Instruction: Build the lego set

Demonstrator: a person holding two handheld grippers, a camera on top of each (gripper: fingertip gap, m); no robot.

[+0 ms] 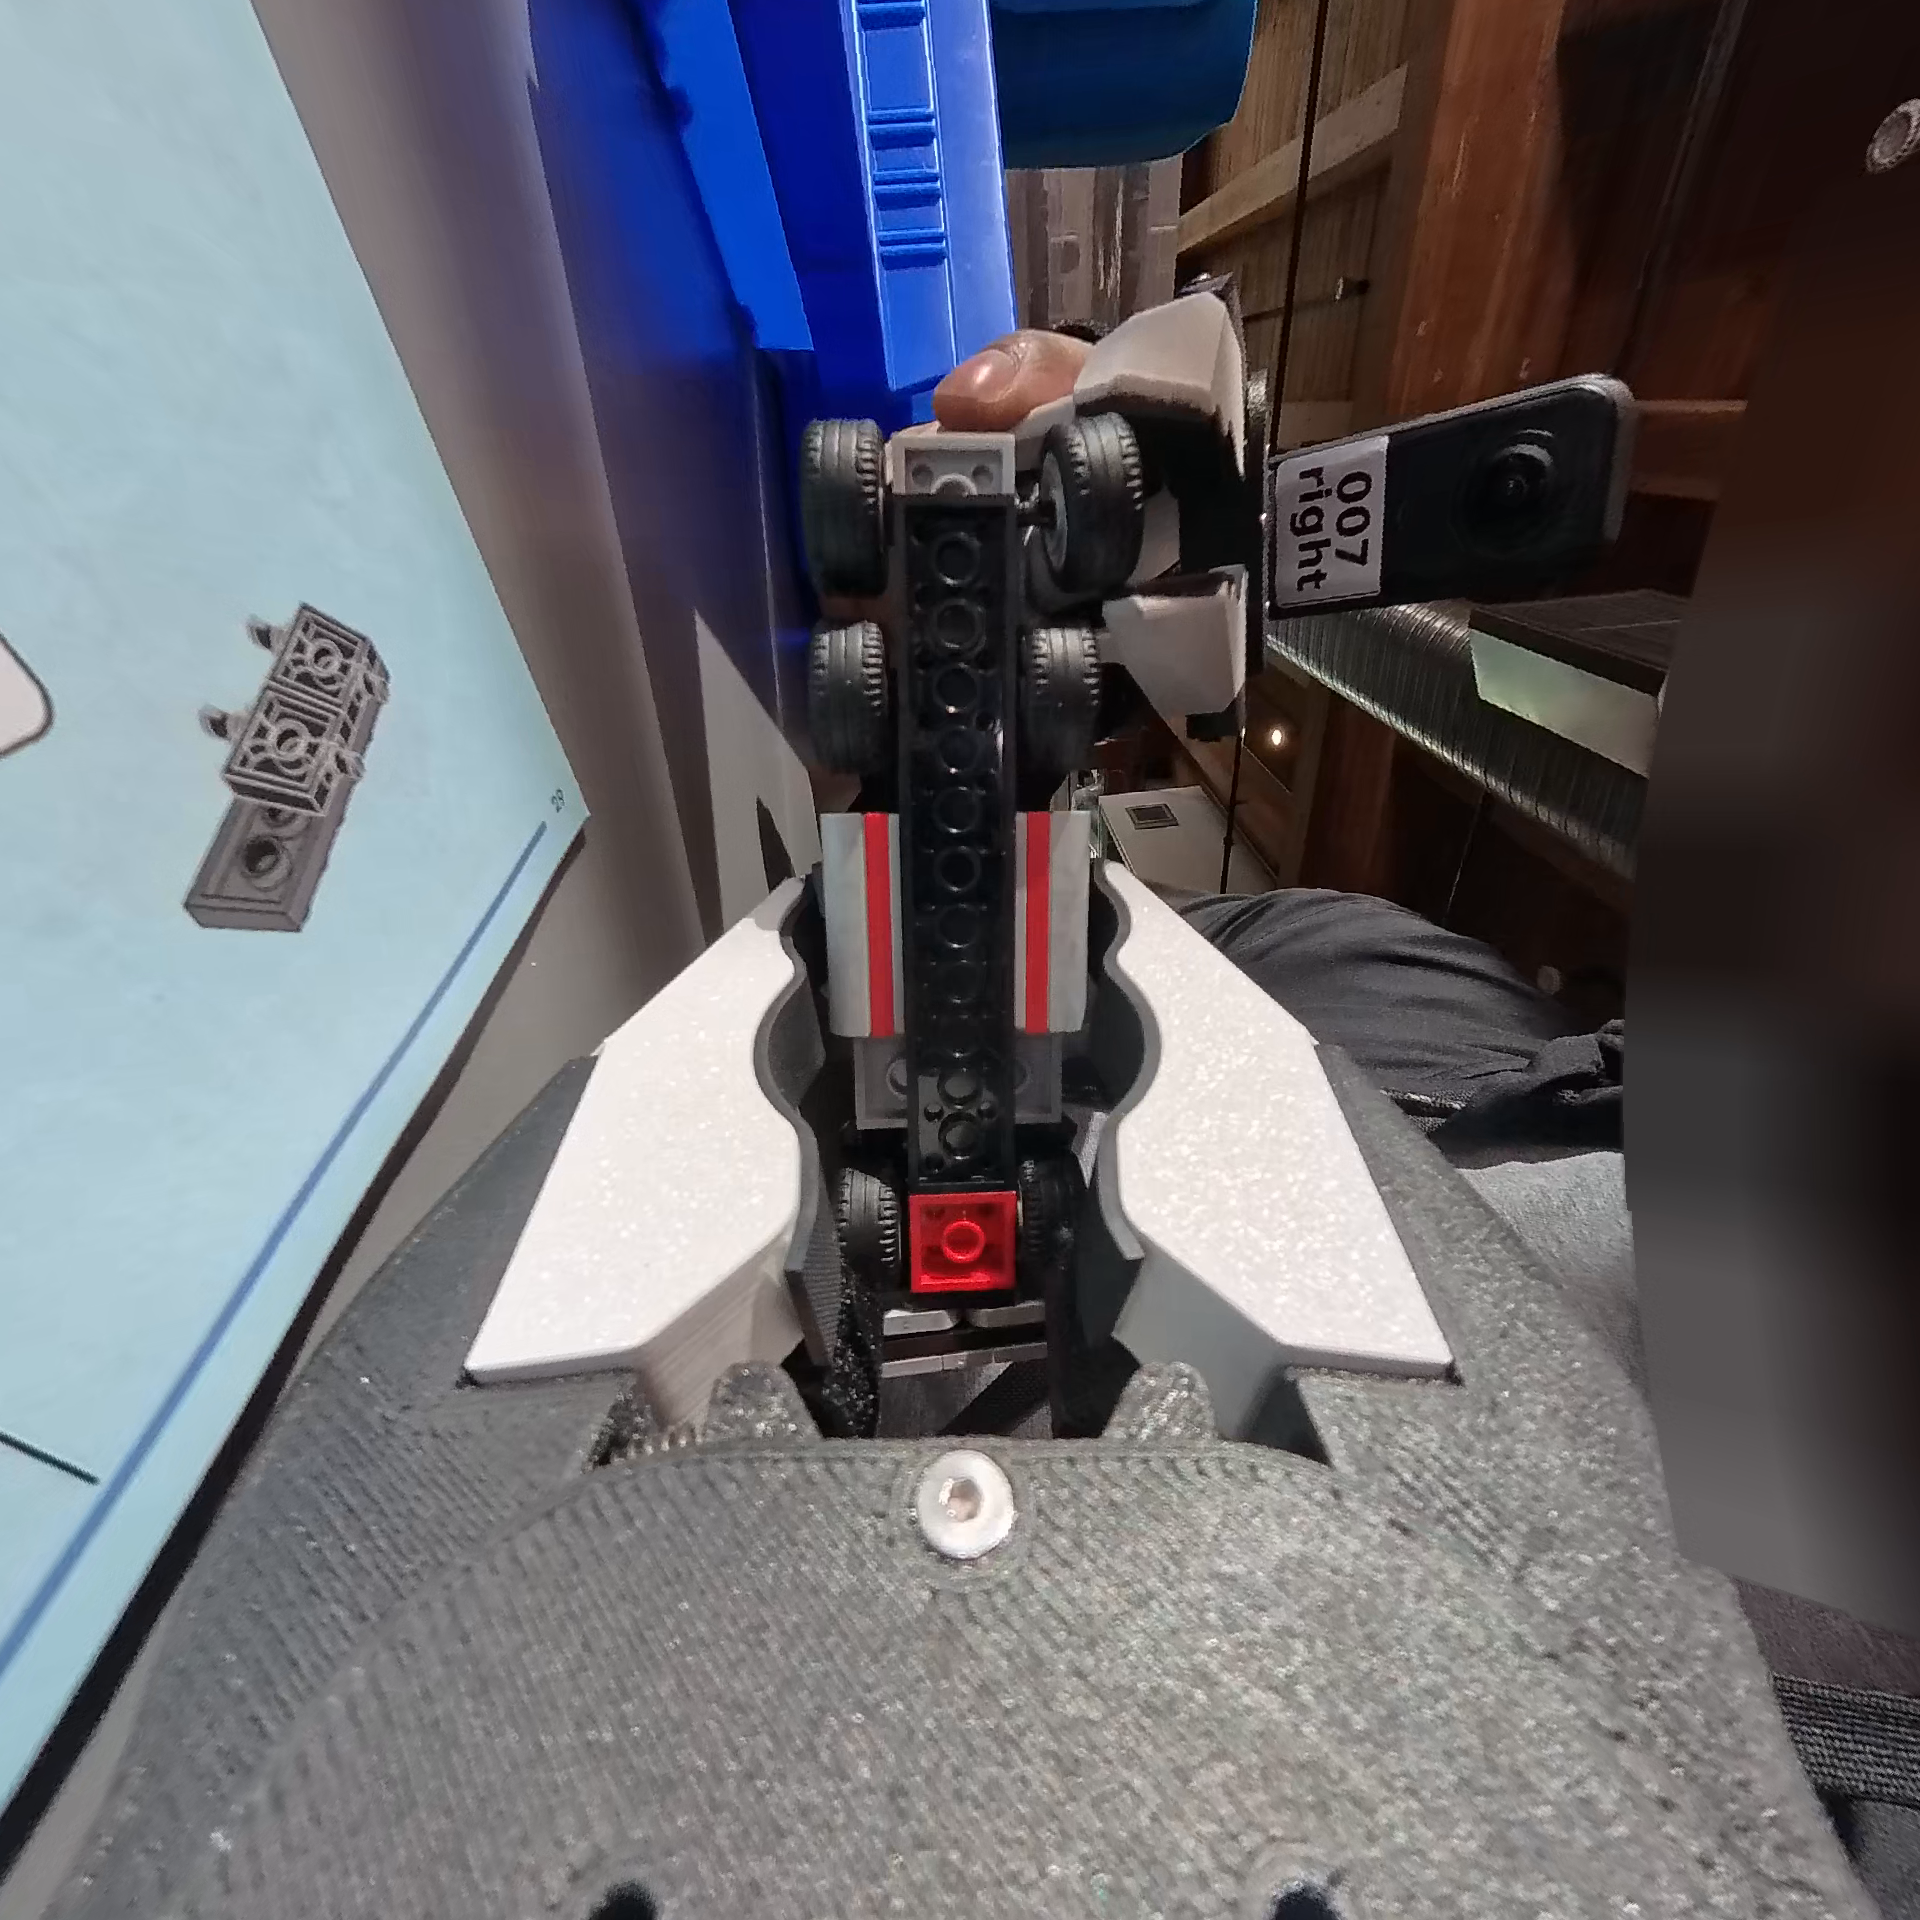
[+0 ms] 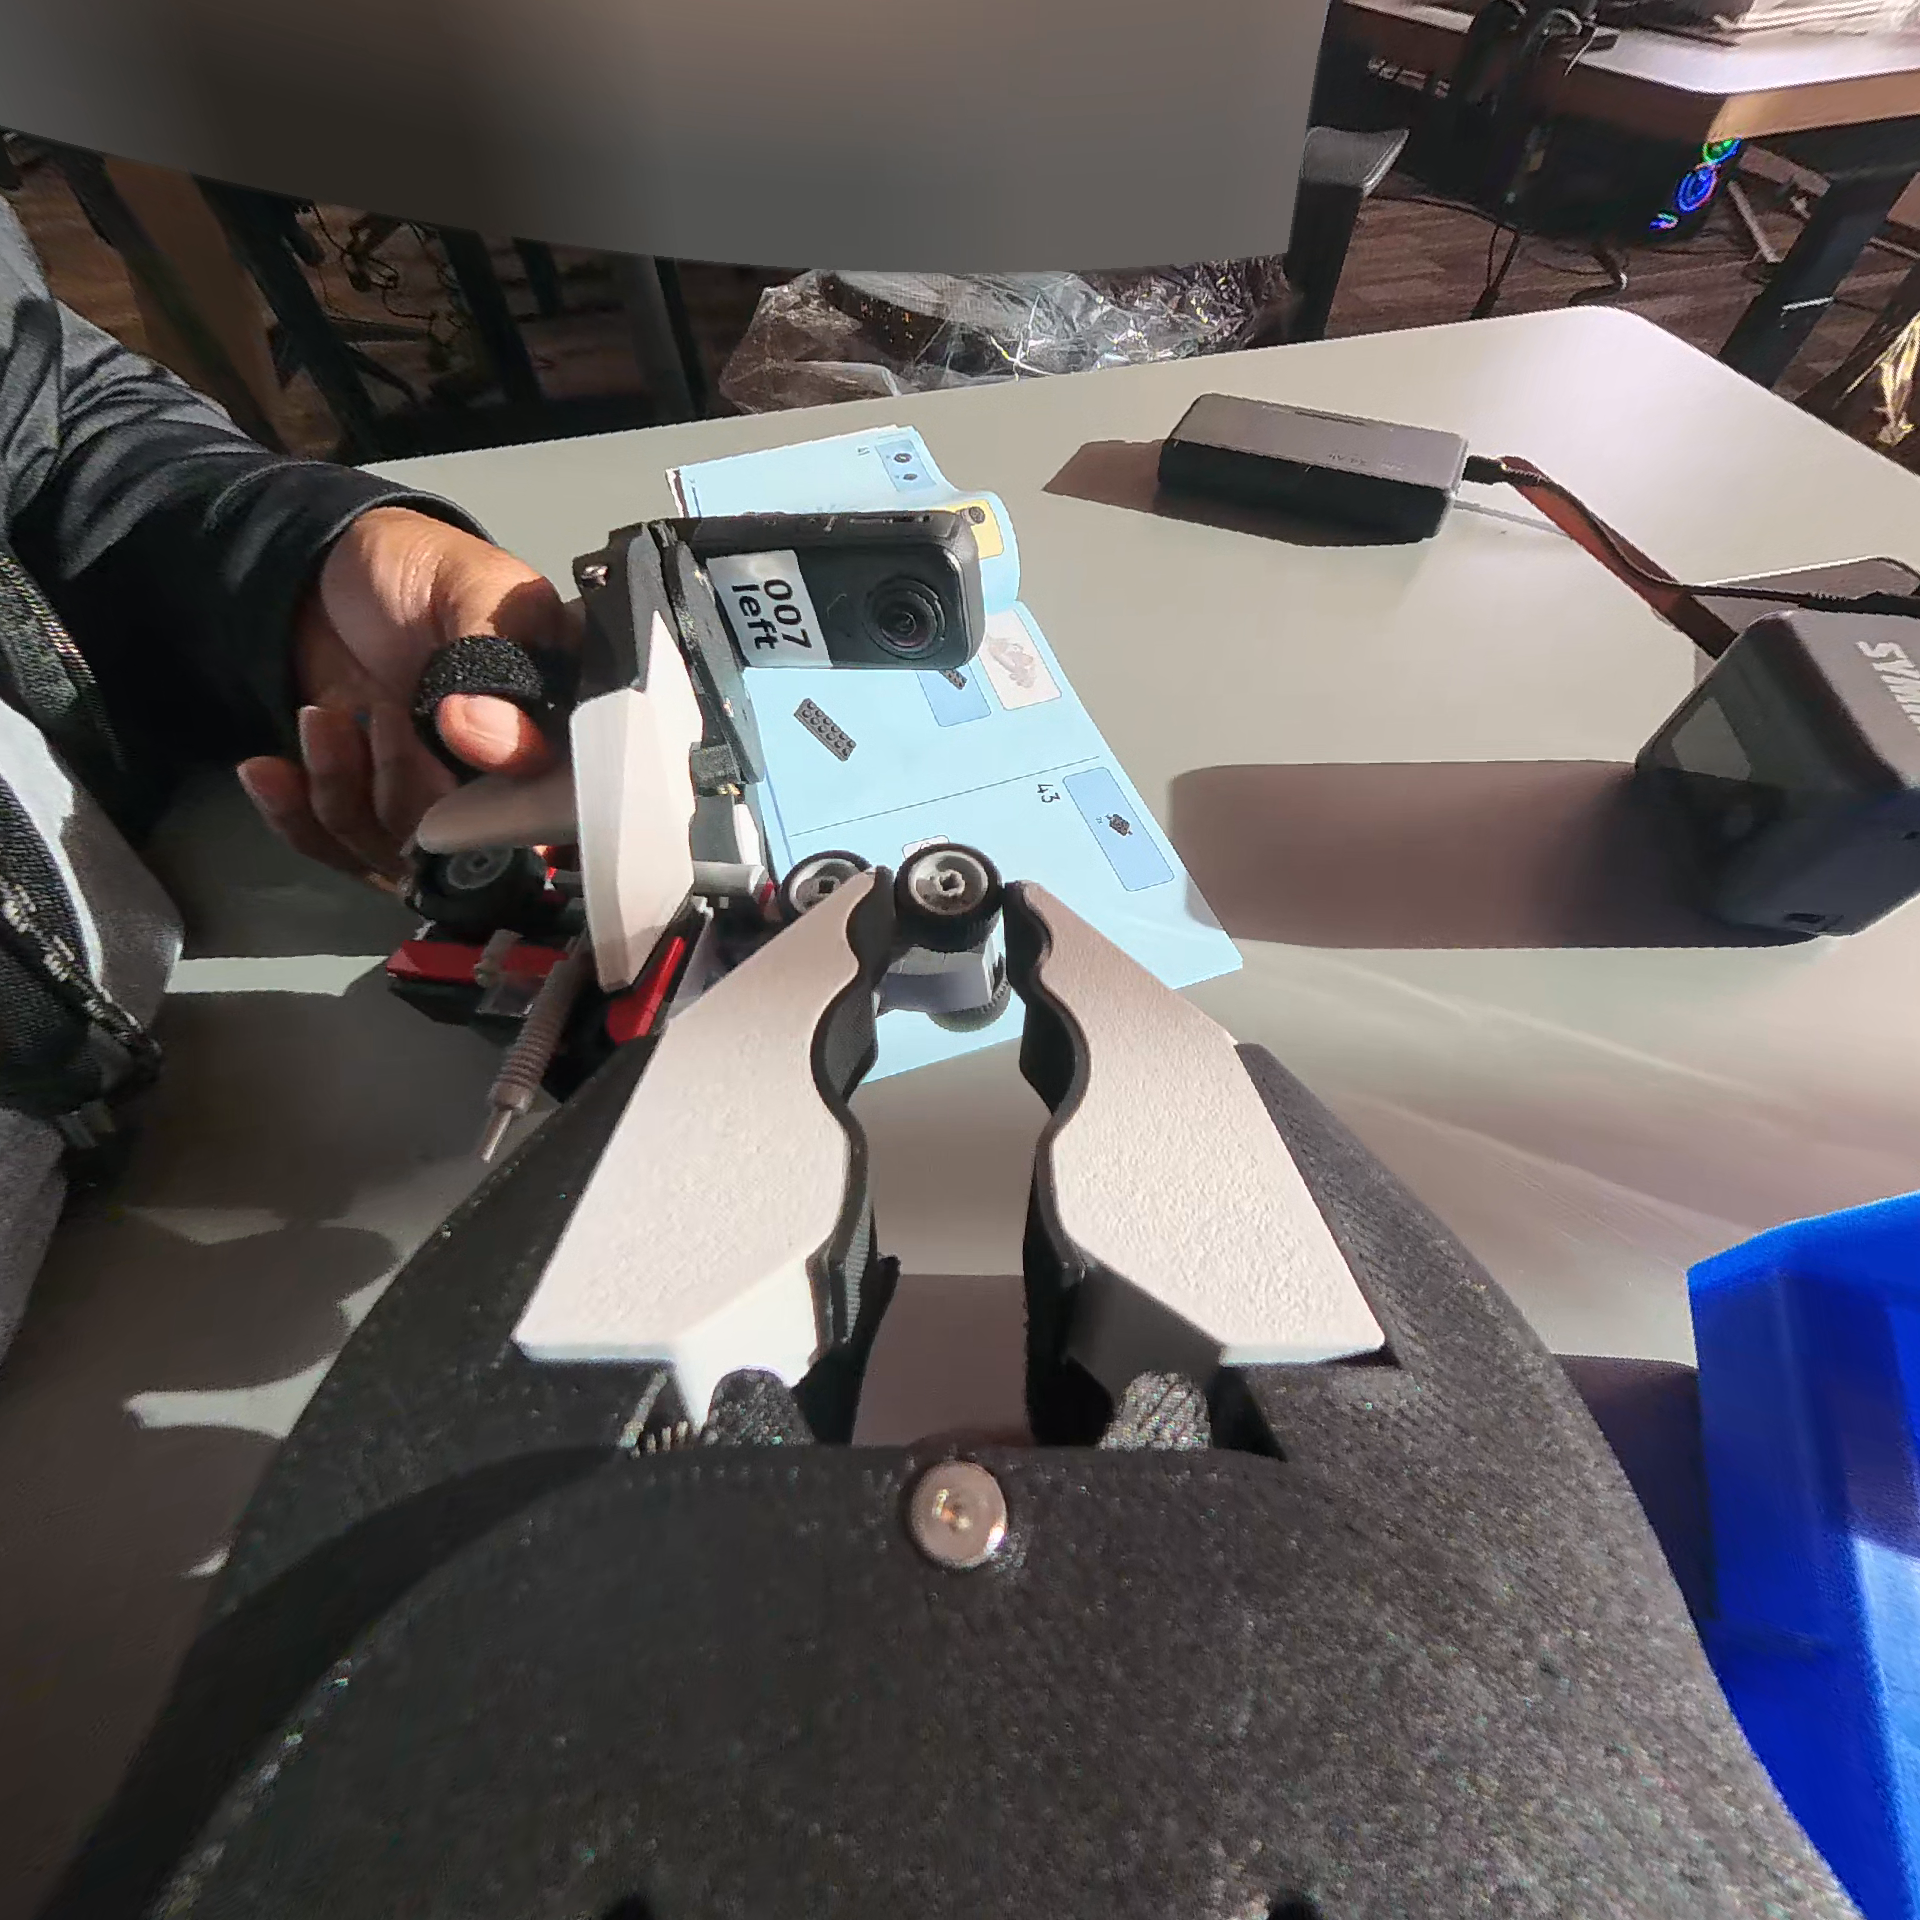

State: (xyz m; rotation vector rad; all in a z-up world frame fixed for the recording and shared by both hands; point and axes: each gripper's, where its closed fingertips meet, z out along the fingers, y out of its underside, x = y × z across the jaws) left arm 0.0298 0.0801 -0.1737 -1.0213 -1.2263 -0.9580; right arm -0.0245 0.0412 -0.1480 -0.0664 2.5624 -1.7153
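The left tongs are clamped on the lego truck, held belly-up clear of the surface, their white fingers pressing its grey, red-striped sides. The truck's long axis runs straight out along those fingers, the black underside plate facing the camera and a red brick at the near end. At the far end, the right tongs are pinched on one wheel of the rear axles, gripping it by the tyre; a bare finger rests against the end of the chassis there. The right tongs come in crosswise to the truck's length, so seating the wheel likely means pushing sideways along the axle while the left tongs brace. Below lies the light blue instruction booklet, with a blue bin near the right tongs.
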